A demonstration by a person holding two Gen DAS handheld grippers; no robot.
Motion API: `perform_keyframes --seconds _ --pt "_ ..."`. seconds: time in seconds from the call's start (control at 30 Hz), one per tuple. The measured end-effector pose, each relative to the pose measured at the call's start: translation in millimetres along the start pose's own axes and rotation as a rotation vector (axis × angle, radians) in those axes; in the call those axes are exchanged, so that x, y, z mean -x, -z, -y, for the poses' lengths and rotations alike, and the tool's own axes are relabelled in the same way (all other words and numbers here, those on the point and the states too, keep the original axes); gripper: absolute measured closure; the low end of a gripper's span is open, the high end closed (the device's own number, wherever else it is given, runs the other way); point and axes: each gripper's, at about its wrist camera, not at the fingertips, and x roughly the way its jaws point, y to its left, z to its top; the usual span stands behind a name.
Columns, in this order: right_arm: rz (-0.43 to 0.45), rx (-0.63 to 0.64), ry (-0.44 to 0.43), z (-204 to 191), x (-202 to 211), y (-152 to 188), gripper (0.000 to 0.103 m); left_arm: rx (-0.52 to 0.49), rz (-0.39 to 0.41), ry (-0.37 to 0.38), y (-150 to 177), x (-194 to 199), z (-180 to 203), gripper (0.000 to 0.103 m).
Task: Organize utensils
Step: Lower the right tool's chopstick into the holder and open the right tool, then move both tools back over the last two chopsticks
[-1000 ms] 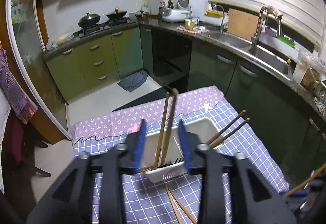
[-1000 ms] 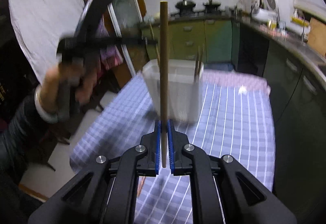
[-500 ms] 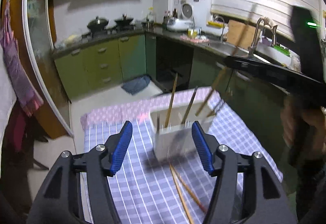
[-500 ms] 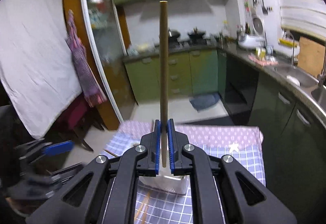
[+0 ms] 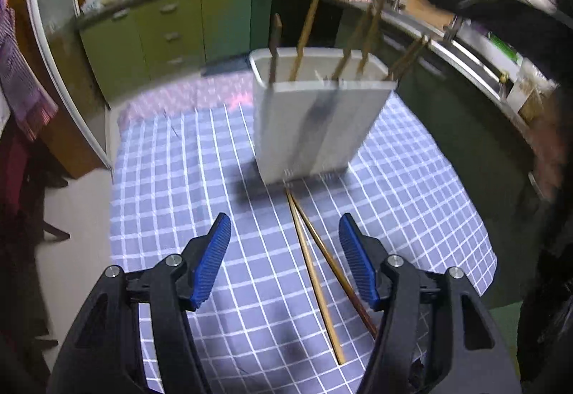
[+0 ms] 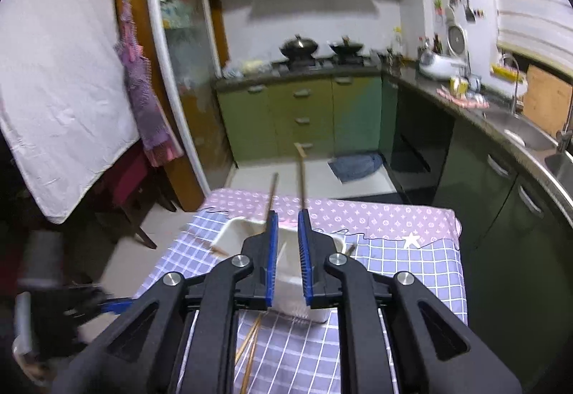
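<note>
Step in hand: judged to be the pick-up of the two loose chopsticks [image 5: 315, 272] that lay on the checked tablecloth [image 5: 186, 179], in front of the white utensil holder [image 5: 315, 122].
Left gripper [image 5: 284, 263]: jaws spread wide and empty, hovering over the cloth with both loose sticks lying between the blue pads [image 5: 211, 261].
Right gripper [image 6: 286, 251]: jaws were opening, a narrow gap between the pads and nothing gripped; it sat above the holder's [image 6: 232, 233] near rim.
Task's things: several chopsticks [image 5: 304, 36] stood upright in the holder; the loose pair lay crossed in a narrow V, meeting at 12 o'clock by the holder's base and fanning toward 5 o'clock.
Doing it well: in my judgement the left jaws should settle over the part where the sticks lie closest, toward 12 o'clock, so one close takes both. Round, thin sticks probably roll, so a square, low approach would help.
Risk: closing near the splayed ends would likely catch only one stick or snag the cloth.
Edges: the table's right edge ran near, at 3 o'clock of the left gripper; the left edge at 9 o'clock lay further off.
Open room: bare cloth at 10 o'clock in the left wrist view gave free space. The holder stood at 12 o'clock, its leaning sticks to be avoided on the lift.
</note>
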Motion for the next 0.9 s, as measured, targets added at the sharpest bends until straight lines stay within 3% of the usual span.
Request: perform_keyframes --seconds 0.07,0.17,0.33,0.43,0.6,0.73,0.9 --pt "-0.028 0.019 -0.025 -5 18 20 0.082 0.000 -0.050 0.002 5 -14 4 0.043" --pt "-0.116 0.031 -0.025 -2 23 57 0.082 0.004 -0.132 0.008 12 -37 8 0.043" --pt "-0.351 -0.018 0.015 29 -7 123 0.082 0.021 -0.273 0.006 22 -72 15 0.044" --pt "-0.444 -0.083 -0.002 48 -21 147 0.082 0.040 -0.347 -0.006 28 -91 18 0.045" --pt "-0.499 -0.111 -0.020 65 -37 159 0.082 0.060 -0.397 -0.019 25 -107 21 0.052" --pt "-0.511 -0.120 -0.032 66 -46 159 0.082 0.056 -0.437 -0.048 20 -123 22 0.070" --pt "-0.523 -0.125 -0.036 66 -50 160 0.082 0.058 -0.470 -0.074 18 -136 24 0.075"
